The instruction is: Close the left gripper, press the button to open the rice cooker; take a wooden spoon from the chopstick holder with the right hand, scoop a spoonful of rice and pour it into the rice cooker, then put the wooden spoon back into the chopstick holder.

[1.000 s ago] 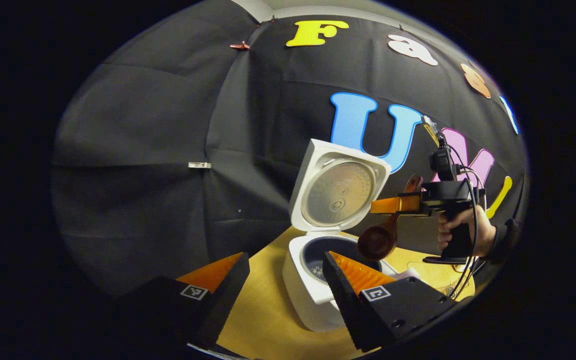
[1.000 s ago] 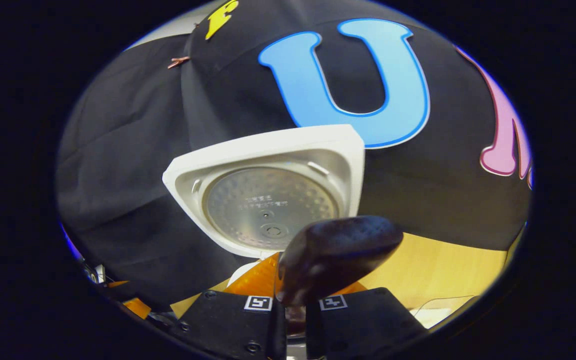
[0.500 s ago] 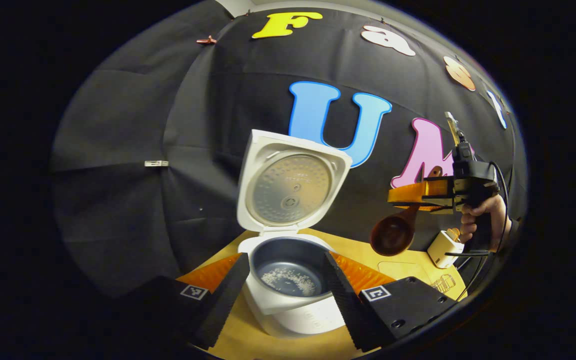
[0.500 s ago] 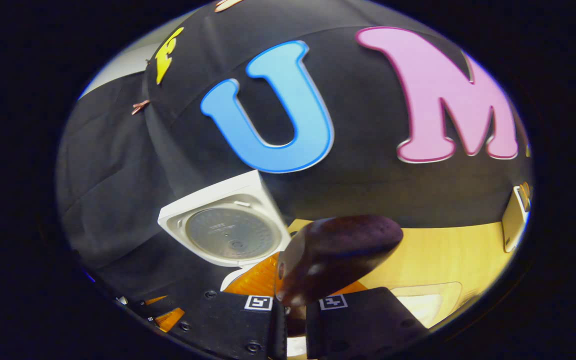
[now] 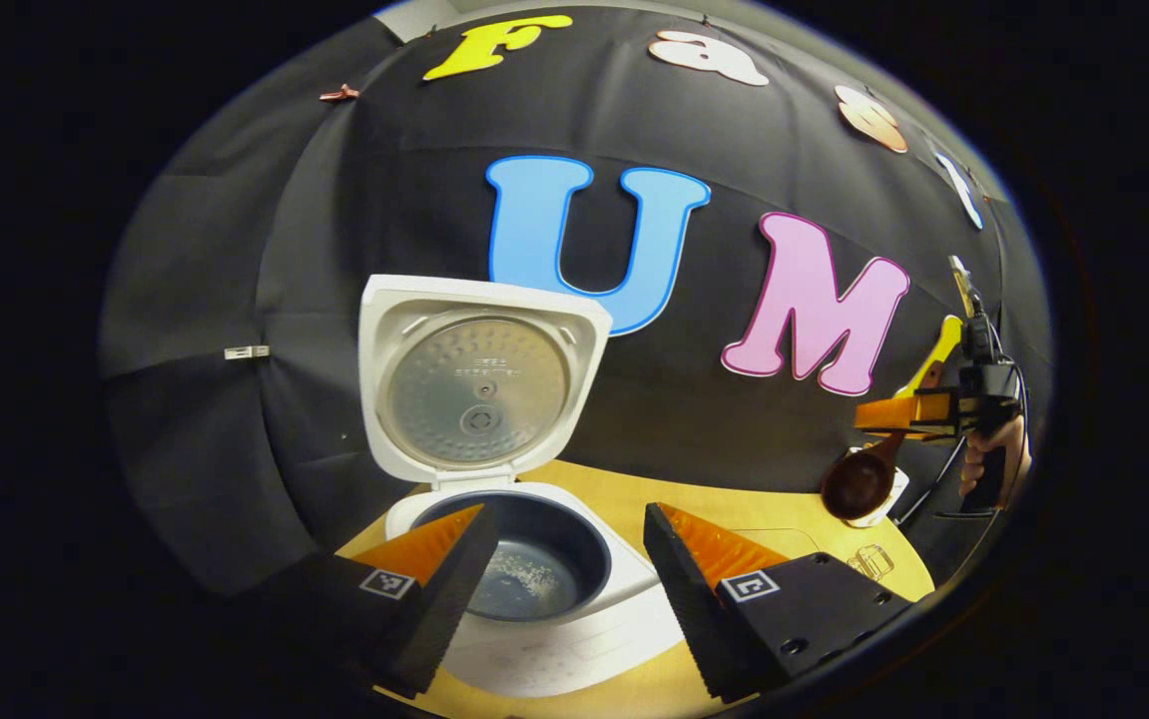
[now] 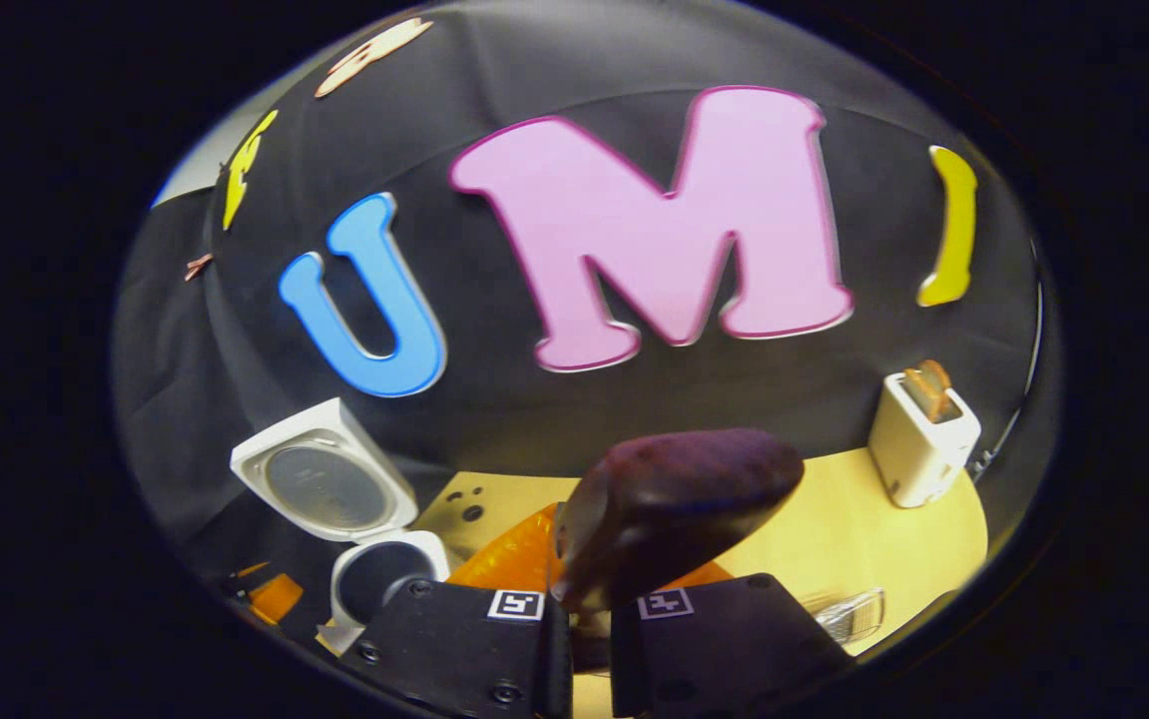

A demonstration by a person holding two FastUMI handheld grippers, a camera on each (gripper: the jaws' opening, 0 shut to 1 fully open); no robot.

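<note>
Rice cooker (image 5: 524,559) lid (image 5: 474,384) is up and there's a thin scatter of rice (image 5: 519,577) in the dark inner pot, so I'd call the pour done. Only the spoon return is left.

What changed over the last second: the right gripper (image 5: 918,417) was holding the spoon right over the pot, now it's swung well off to the far right of the left gripper view, away from the cooker. In the right gripper view the cooker (image 6: 374,579) has slid from centre to the lower left, and the toaster (image 6: 921,439) has come in at far right. Reads as transit toward the chopstick holder. I can't identify the holder with confidence in either view; a small white object sits just behind the spoon bowl in the left gripper view, too small to tell.

Wooden spoon (image 6: 674,509): clamped at the handle between the right gripper's (image 6: 589,609) fingers, narrow gap, bowl sticking out forward, looks empty. Bowl hangs below the gripper in the left gripper view (image 5: 859,482).

Left gripper (image 5: 559,569): fingers wide apart, holding nothing, hovering near the cooker's front.

Next: line the spoon up over the holder and lower it in before releasing.
</note>
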